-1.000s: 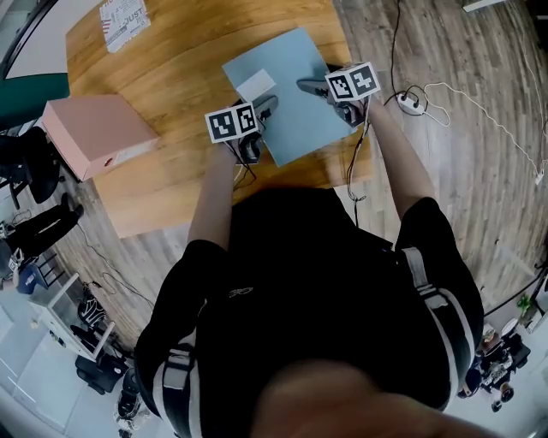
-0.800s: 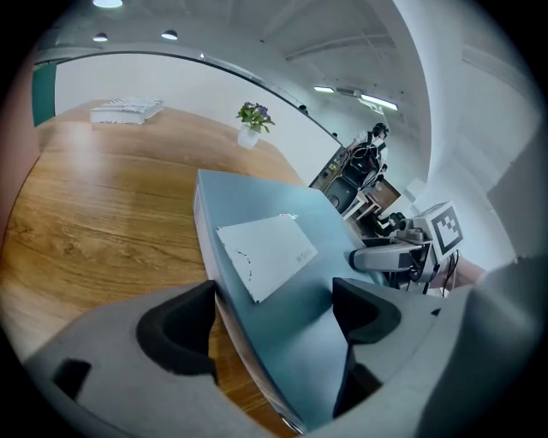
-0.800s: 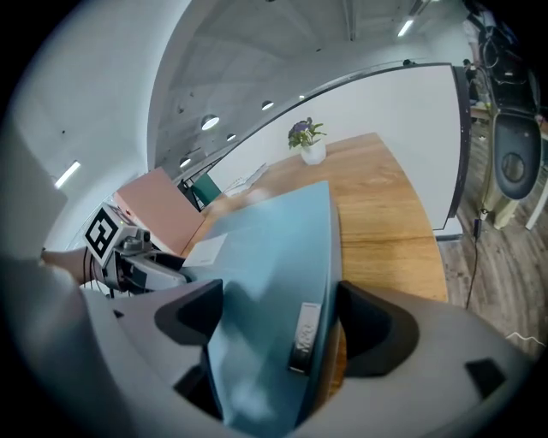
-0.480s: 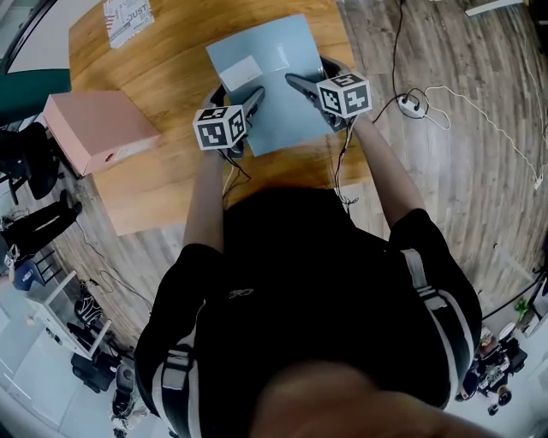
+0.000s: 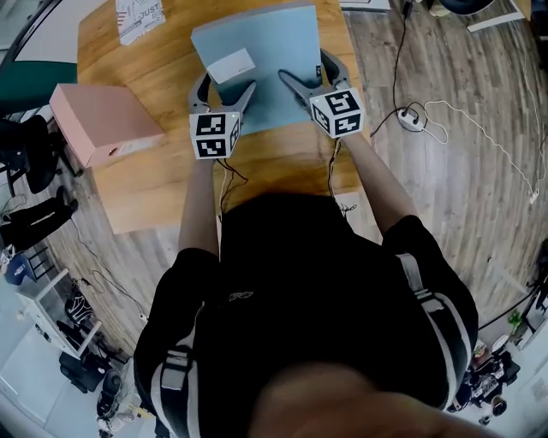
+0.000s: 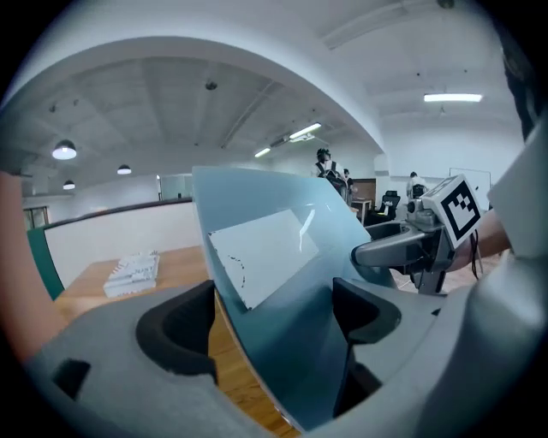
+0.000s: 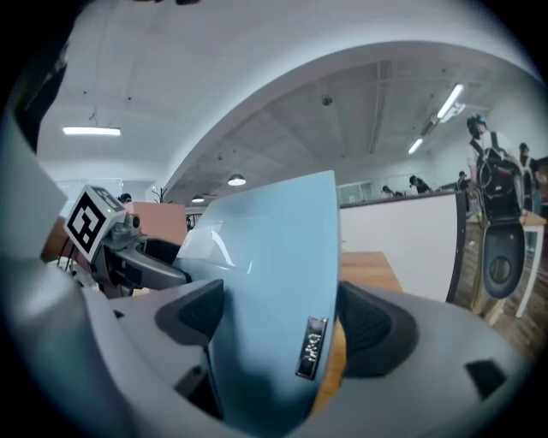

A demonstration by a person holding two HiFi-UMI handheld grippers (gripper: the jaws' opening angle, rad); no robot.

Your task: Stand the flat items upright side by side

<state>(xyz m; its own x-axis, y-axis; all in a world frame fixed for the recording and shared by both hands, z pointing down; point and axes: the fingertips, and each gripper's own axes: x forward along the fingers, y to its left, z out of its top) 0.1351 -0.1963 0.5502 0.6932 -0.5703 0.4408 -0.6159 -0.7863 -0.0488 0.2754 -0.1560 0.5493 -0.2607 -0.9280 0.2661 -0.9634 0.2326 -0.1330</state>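
A light blue binder [image 5: 257, 64] with a white label [image 5: 231, 66] is held off the wooden table [image 5: 171, 188], tilted up on edge. My left gripper [image 5: 224, 90] grips its near left edge, and my right gripper [image 5: 306, 73] grips its near right edge. In the left gripper view the binder [image 6: 282, 282] fills the space between the jaws of my left gripper [image 6: 274, 316]. The right gripper view shows the binder's spine [image 7: 274, 282] between the pads of my right gripper [image 7: 278, 329]. A pink binder [image 5: 103, 124] lies flat at the table's left.
A white printed booklet [image 5: 137, 17] lies at the table's far left corner. Cables and a power strip [image 5: 411, 107] trail over the wooden floor to the right. A dark chair [image 5: 30, 162] stands left of the table.
Both grippers have carried the blue binder away from the person toward the table's far edge. It has tipped up from lying flat, and the grippers now hold its near edge.
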